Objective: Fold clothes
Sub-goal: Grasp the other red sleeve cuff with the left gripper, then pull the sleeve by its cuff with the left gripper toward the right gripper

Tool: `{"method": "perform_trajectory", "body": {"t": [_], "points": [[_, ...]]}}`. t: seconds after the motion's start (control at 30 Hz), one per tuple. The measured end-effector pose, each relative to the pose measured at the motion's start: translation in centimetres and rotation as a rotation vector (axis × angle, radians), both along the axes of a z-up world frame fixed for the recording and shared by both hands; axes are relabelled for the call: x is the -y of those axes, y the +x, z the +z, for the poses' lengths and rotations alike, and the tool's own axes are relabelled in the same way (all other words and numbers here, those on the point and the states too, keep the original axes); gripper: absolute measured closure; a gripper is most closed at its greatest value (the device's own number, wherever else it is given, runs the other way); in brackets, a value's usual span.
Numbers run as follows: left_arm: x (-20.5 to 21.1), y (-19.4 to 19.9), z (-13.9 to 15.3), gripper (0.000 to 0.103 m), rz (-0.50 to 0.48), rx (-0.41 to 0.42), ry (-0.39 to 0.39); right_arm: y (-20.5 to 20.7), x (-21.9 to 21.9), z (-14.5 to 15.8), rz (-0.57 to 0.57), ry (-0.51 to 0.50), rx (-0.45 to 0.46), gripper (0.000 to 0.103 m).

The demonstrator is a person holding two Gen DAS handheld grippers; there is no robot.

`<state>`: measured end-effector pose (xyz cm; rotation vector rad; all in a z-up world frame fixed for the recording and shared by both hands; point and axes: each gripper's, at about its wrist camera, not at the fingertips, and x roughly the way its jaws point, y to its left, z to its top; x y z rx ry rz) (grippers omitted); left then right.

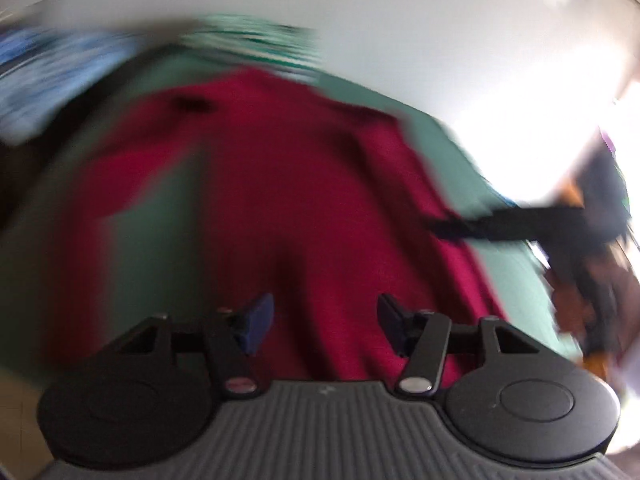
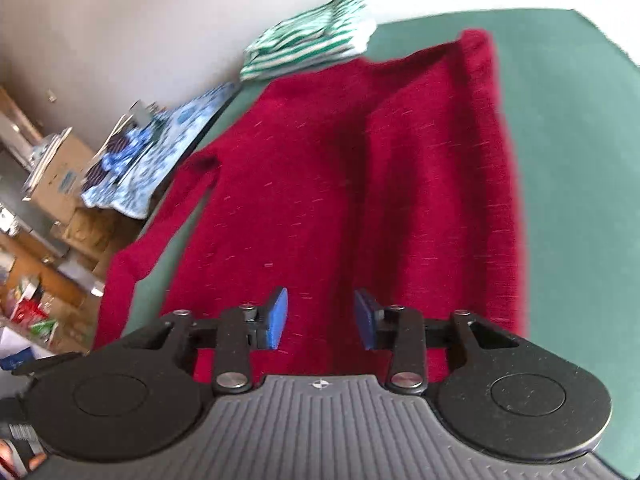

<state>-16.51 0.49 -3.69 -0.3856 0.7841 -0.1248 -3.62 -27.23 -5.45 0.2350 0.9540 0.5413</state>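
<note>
Two grippers hang above one red sweater (image 2: 320, 184), which lies spread on the green table (image 2: 568, 160). Left gripper (image 1: 325, 322): its jaws stand apart with nothing between them, the knit body straight ahead of and below the gap. That view is badly blurred, so folds there cannot be read. Left of those jaws a red sleeve (image 1: 120, 184) runs out over the green. To their right a dark shape reaches in over the sweater's edge, likely the other gripper, though blur keeps me from saying.

Right gripper (image 2: 321, 322): jaws parted and empty, over the hem end. Left of them a sleeve (image 2: 152, 240) trails toward the table edge. Ahead and to the right, the sweater's right side looks laid back over the body as a long panel (image 2: 440, 168) with a crease line beside it. Far ahead sit a striped pile (image 2: 308, 48) and, left of it, a blue cloth (image 2: 168, 148).

Judging by the weave, the sweater is soft, limp and fairly heavy for cloth: it will sag and drag, not slide. Pinch near an edge or cuff, taking every layer there, and lift both ends together to keep the fold straight.
</note>
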Motion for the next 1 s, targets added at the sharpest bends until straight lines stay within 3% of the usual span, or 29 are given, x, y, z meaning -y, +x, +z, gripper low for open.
{"method": "perform_trajectory", "body": {"t": [0.07, 0.37, 0.4, 0.43, 0.47, 0.53, 0.57, 0.7, 0.87, 1.0], "points": [[-0.3, -0.3, -0.4, 0.032, 0.054, -0.020, 0.052, 0.3, -1.5, -0.4, 0.049, 0.004, -0.006, 0.063], [-1.7, -1.7, -2.0, 0.026, 0.297, -0.111, 0.284, 1.7, -3.1, -0.1, 0.226, 0.029, 0.000, 0.063], [-1.9, -1.9, -2.2, 0.031, 0.324, -0.121, 0.310, 1.9, -3.1, -0.1, 0.237, 0.036, -0.003, 0.063], [-2.1, -2.0, -2.4, 0.060, 0.351, -0.132, 0.335, 2.0, -3.1, -0.1, 0.242, 0.041, -0.001, 0.063], [-2.2, -2.2, -2.6, 0.082, 0.377, -0.142, 0.361, 2.1, -3.1, -0.1, 0.247, 0.045, 0.000, 0.063], [-2.6, -2.2, -2.6, 0.100, 0.401, -0.151, 0.381, 2.4, -3.1, -0.1, 0.257, 0.054, 0.002, 0.063], [-3.0, -1.9, -2.3, 0.100, 0.410, -0.147, 0.380, 2.5, -3.0, 0.0, 0.260, 0.060, 0.003, 0.063], [-4.1, -1.4, 0.9, 0.100, 0.449, -0.051, 0.624, 3.1, -2.2, 0.2, 0.240, 0.111, -0.009, 0.063], [-9.1, 1.3, 5.8, 0.100, 0.508, 0.084, 0.861, 4.0, -1.9, 1.1, 0.190, 0.104, 0.023, 0.063], [-11.9, 4.0, 8.1, 0.100, 0.441, 0.224, 0.947, 4.8, -4.3, 2.0, 0.158, 0.083, 0.054, 0.061]]}}
